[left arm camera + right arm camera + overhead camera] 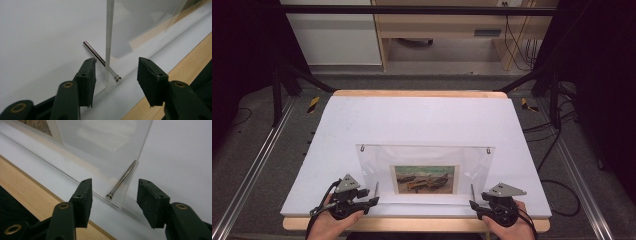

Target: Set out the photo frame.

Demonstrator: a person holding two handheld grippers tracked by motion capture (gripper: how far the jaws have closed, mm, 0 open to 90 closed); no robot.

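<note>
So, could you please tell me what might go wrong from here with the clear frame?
1. The acrylic frame stands on thin metal pins; an uneven squeeze by the left tool or the right tool could tip it.
2. Both tools sit open at smooth lower corners, so the panel might slip.
3. The picture could shift inside.

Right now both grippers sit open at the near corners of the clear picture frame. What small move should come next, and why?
Probably close both at once. The left gripper and right gripper each have open jaws straddling a near corner of the acrylic frame, where a metal pin runs through. Neither touches it yet, so pinching both corners should hold the frame evenly before lifting.
</note>
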